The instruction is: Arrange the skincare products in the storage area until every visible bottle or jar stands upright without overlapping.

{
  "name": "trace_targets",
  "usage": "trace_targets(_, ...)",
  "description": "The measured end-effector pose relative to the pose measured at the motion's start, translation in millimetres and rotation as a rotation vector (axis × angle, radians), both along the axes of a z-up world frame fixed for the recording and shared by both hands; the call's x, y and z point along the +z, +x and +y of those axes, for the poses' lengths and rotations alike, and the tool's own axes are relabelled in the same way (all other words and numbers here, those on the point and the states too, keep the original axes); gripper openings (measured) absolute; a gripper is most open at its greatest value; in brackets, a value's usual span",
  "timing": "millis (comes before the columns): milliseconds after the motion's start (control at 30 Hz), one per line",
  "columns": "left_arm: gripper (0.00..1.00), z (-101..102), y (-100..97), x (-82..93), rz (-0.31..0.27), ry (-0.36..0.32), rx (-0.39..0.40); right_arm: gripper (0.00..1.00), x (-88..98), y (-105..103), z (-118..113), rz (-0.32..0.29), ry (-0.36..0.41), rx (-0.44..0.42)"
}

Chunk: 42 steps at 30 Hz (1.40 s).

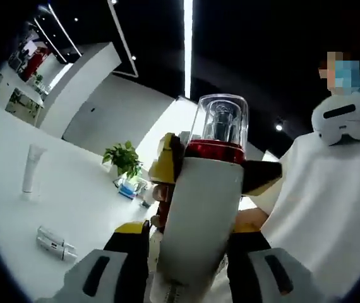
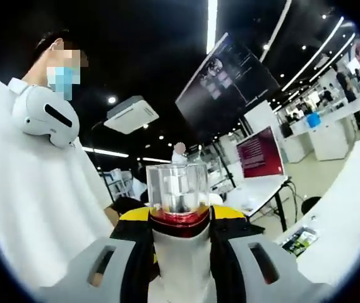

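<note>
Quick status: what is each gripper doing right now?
Left gripper: closed on the white pump bottle.
Right gripper: closed on the same white pump bottle.

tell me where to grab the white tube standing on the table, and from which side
Take the white tube around its narrow upper body, not the wider cap it stands on. It stands upright and alone on the white table, so a tool could close on it from either side, level with the table. Both tools now seem shut on the white pump bottle.
</note>
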<state>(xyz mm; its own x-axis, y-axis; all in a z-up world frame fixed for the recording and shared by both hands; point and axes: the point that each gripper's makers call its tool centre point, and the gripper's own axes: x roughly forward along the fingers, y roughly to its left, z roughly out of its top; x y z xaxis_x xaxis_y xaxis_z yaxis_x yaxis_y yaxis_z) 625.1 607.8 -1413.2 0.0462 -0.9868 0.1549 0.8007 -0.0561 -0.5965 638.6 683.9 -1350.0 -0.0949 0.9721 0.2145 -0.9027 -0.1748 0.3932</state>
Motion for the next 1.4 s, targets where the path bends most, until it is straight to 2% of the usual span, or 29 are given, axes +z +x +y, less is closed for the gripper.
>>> trace_targets(200, 0.39, -3.4, -11.6, -0.5, -0.007, 0.001, -0.046, 0.31, -7.0, -1.9, -1.6, 0.096, 0.028, 0.029)
trace_targets(233, 0.38, -3.6, -12.6, -2.8, -0.039, 0.014, -0.03, 0.31, -8.9, -2.0, -2.4, 0.106, 0.033, 0.029)
trace_targets(267, 0.37, -3.6, -12.8, -3.3, -0.046, 0.018, -0.026, 0.31, -11.0, -2.0, -4.1, 0.123, 0.041, 0.032)
trace_targets(333, 0.37, -3.5, -13.9, -5.3, -0.008, 0.02, -0.035, 0.31, -12.8, -2.8, -5.4, 0.147, 0.053, 0.029)
trace_targets(567, 0.35, -2.8, -7.8, -4.4, 0.01, -0.004, 0.016, 0.32, -13.5, 3.5, -6.1, 0.199, 0.058, 0.012)
trace_targets(667, 0.34, -2.0, -8.4, -3.1, 0.044, -0.025, 0.003, 0.32, -13.4, 3.5, -5.1, 0.226, 0.056, 0.011)
trace_targets(733, 0.34, -2.5, -8.3, -7.3, 0.044, -0.001, 0.011, 0.32, -15.7, 2.8, -3.2, 0.224, 0.038, 0.003)
trace_targets(867, 0.32, -2.0, -1.0, -26.3, 0.047, 0.08, 0.071, 0.31, -36.3, 8.9, 2.4, 0.177, -0.081, -0.072)
trace_targets(900, 0.32, -1.9, -0.3, -28.2, 0.054, 0.082, 0.078, 0.31, -41.3, 11.1, 3.3, 0.18, -0.107, -0.089)
trace_targets(1067, 0.31, 1.4, 4.0, -32.5, 0.064, 0.092, 0.12, 0.3, -50.1, 18.3, 1.7, 0.214, -0.129, -0.133)
trace_targets(1400, 0.31, 6.6, 16.2, -49.6, 0.068, 0.19, 0.21, 0.31, -67.0, 30.2, 2.1, 0.238, -0.208, -0.229)
